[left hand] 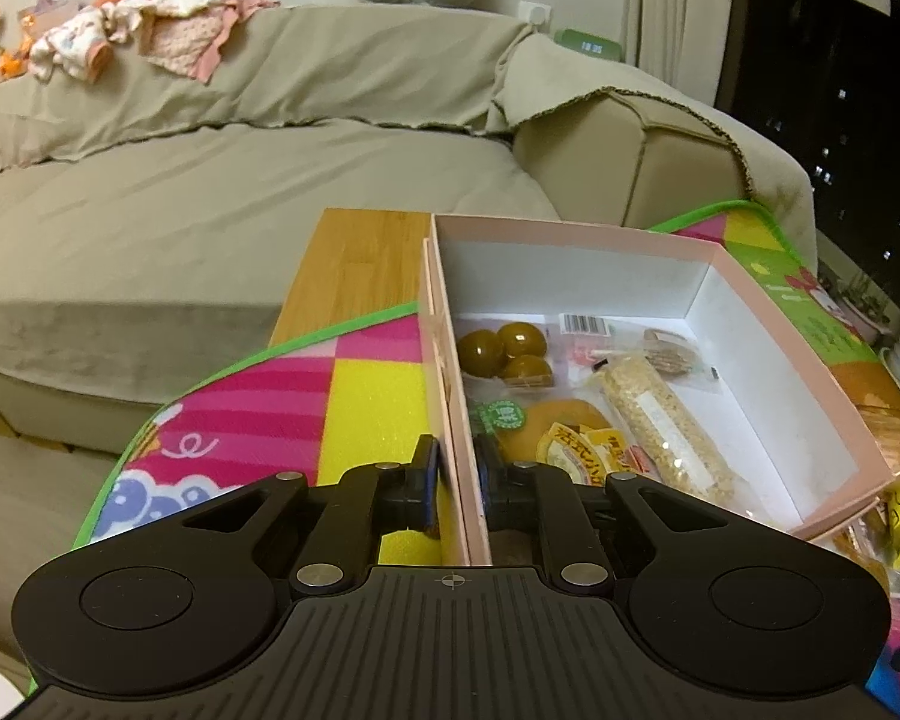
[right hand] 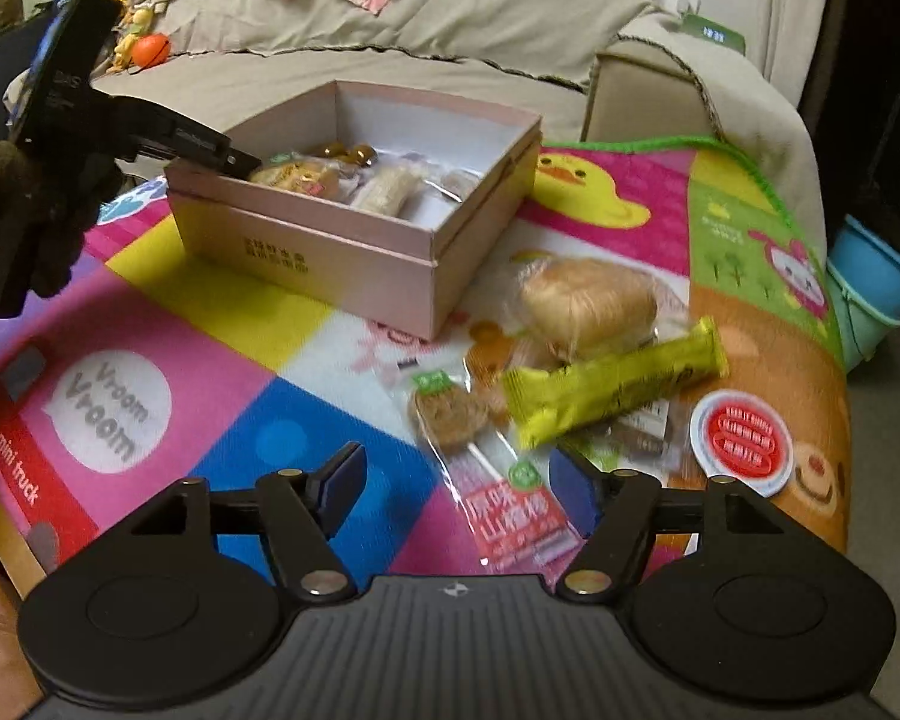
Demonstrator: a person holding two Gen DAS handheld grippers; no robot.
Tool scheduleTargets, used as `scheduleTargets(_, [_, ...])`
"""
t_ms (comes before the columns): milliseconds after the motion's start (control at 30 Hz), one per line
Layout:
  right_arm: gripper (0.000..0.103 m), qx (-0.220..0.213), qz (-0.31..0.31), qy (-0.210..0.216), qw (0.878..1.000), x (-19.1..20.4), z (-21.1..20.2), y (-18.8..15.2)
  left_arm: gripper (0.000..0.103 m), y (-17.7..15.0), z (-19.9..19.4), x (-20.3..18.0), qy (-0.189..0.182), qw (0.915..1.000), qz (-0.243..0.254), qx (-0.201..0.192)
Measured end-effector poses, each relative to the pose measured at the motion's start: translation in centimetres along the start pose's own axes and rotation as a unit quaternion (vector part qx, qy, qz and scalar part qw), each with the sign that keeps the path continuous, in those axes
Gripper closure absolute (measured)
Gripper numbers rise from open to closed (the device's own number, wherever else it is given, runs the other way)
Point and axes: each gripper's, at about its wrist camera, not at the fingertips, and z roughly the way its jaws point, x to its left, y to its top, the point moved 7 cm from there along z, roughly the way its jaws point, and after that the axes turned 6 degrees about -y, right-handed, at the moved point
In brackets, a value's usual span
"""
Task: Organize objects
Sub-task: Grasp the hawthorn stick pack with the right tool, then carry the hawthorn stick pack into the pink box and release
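A pink cardboard box [left hand: 780, 324] stands open on a colourful play mat [right hand: 228, 312]. My left gripper [left hand: 457, 468] is shut on the box's near wall, one finger inside and one outside; it also shows in the right wrist view [right hand: 234, 159]. The box [right hand: 330, 240] holds three brown balls [left hand: 504, 348], a grain bar [left hand: 660, 420] and other wrapped snacks. My right gripper [right hand: 459, 489] is open and empty above loose snacks on the mat: a hawthorn lollipop packet [right hand: 498, 492], a yellow bar [right hand: 618, 384], a wrapped bun [right hand: 588, 300] and a round red-topped cup [right hand: 744, 438].
A beige covered sofa [left hand: 240, 192] with clothes [left hand: 150, 30] lies behind the table. A bare wooden table corner [left hand: 360, 264] shows past the mat. A blue bucket [right hand: 870, 282] stands on the floor at the right.
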Motion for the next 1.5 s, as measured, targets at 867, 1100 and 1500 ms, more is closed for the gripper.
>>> scheduleTargets(867, [0.050, 0.011, 0.036, 0.045, 0.998, 2.1, 2.9, 1.2, 0.088, 0.1, -0.1, -0.2, 0.000, 1.0000, 0.002, 0.000])
scheduleTargets(1100, [0.070, 0.016, 0.013, 0.056, 0.998, 2.4, 1.6, 0.9, 0.088, 0.1, -0.1, -0.2, 0.000, 1.0000, 0.002, 0.000])
scheduleTargets(1500, [0.071, -0.045, 0.024, 0.085, 0.995, 0.8, -5.3, 5.4, 0.087, 0.2, -0.2, -0.3, -0.003, 1.0000, 0.000, -0.001])
